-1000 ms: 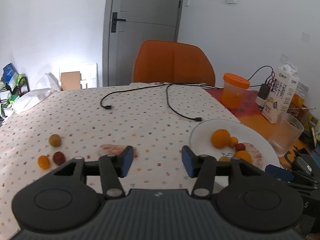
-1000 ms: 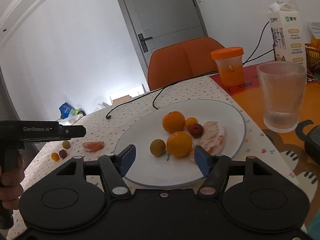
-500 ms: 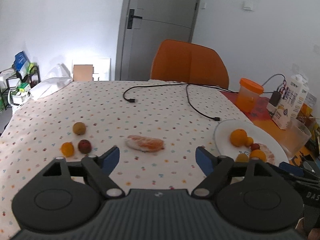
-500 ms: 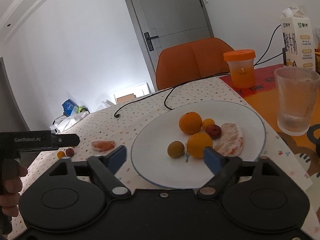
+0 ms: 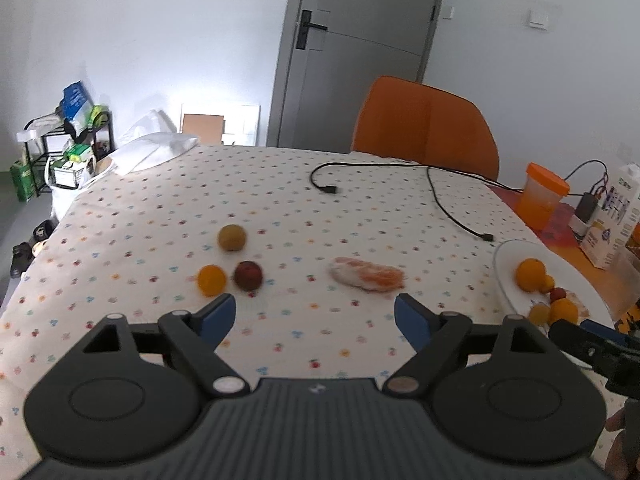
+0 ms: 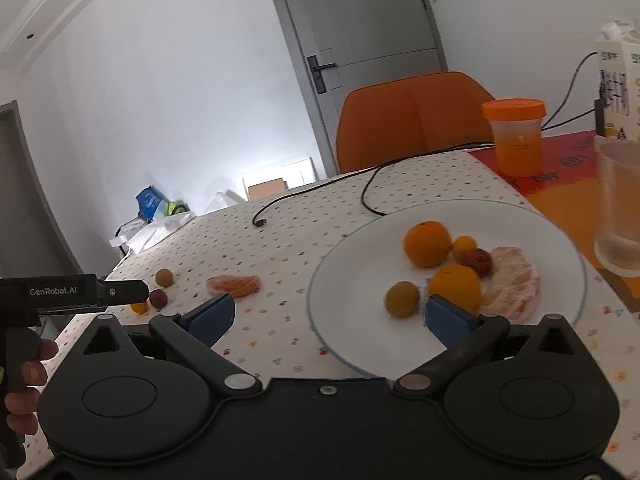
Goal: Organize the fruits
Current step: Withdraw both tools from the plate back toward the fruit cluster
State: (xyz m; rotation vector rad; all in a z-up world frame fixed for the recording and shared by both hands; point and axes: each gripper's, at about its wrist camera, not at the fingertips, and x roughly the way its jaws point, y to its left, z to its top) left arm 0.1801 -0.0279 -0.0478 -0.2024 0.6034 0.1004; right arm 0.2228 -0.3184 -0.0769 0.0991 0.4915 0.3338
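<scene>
On the dotted tablecloth [image 5: 360,208] four fruits lie loose toward the table's left side: a peeled orange piece [image 5: 366,277] nearest the middle, and, in a tight cluster beyond it toward the left edge, a dark red fruit [image 5: 248,275], a small orange fruit [image 5: 211,279] just beside it and a yellow-brown fruit [image 5: 231,237] behind them. Near the right edge the white plate [image 6: 352,344] holds two oranges, a yellow-brown fruit, a small orange one, a dark red one and a peeled half.

The left gripper [image 5: 315,313] hangs tilted down over the cloth, its jaws having just been opening, now spread wide with nothing between them; the red fruit sits just ahead of its left finger. The right gripper [image 6: 328,312] points down at the plate's near rim, its jaws also just opened to full spread and empty.

In the right wrist view the left tool's side reads "GenRobot.AI", with a hand [image 6: 24,376] wrapped around its grip.
</scene>
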